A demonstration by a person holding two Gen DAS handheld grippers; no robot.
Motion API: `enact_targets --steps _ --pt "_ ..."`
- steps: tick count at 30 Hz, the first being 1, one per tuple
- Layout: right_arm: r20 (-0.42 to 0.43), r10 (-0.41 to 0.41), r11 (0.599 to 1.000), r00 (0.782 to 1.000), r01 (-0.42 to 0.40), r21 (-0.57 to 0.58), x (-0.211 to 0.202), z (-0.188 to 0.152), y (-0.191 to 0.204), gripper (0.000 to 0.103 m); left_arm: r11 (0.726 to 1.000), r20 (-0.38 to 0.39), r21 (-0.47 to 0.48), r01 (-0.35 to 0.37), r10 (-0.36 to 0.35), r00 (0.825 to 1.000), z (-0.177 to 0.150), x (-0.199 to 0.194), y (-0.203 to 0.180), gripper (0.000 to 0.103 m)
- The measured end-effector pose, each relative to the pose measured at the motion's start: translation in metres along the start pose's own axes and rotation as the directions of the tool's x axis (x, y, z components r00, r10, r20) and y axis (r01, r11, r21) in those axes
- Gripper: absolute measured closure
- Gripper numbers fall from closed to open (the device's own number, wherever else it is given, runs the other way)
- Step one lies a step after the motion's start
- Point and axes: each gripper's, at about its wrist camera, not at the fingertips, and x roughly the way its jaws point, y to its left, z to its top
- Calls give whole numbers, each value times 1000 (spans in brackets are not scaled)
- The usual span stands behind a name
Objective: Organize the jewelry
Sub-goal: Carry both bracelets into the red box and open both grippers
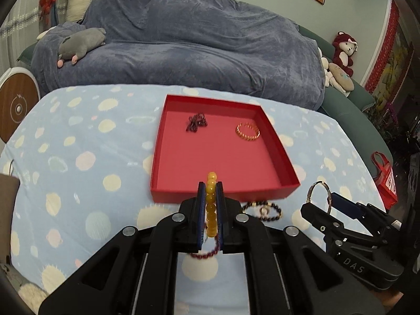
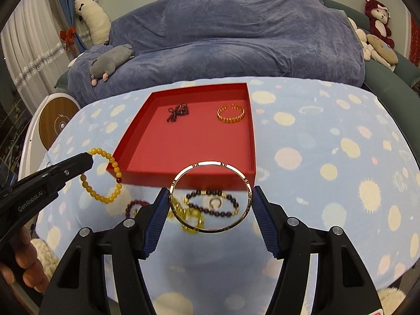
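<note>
Behind left gripper [image 1: 210, 183], garnet bracelet [image 1: 207, 252] (half hidden)

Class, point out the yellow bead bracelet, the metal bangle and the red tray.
yellow bead bracelet [image 2: 101, 178]: right wrist view, bottom beads.
metal bangle [image 2: 210, 163]: right wrist view, top rim.
red tray [image 1: 223, 193]: left wrist view, near wall.

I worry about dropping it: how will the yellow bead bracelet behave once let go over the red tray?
The yellow bead bracelet droops from the left tool, so it is probably floppy. Its round beads might roll slightly.
</note>
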Motion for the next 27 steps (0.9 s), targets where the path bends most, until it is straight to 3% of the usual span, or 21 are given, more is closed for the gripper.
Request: enact_targets --steps 5,11,19,27 --pt "16 10 1000 1000 -10 7 25 48 -2 42 999 28 37 -9 8 1000 51 29 -8 96" --pt "8 -7 1000 1000 7 -3 69 87 0 42 998 -5 54 -41 41 999 82 82 -5 96" --pt "-43 -29 999 999 29 -16 123 101 -2 42 995 -71 69 -65 70 995 89 138 7 96" --pt "-75 -38 999 996 36 -35 149 102 1 42 995 -110 59 -78 84 990 85 165 16 96"
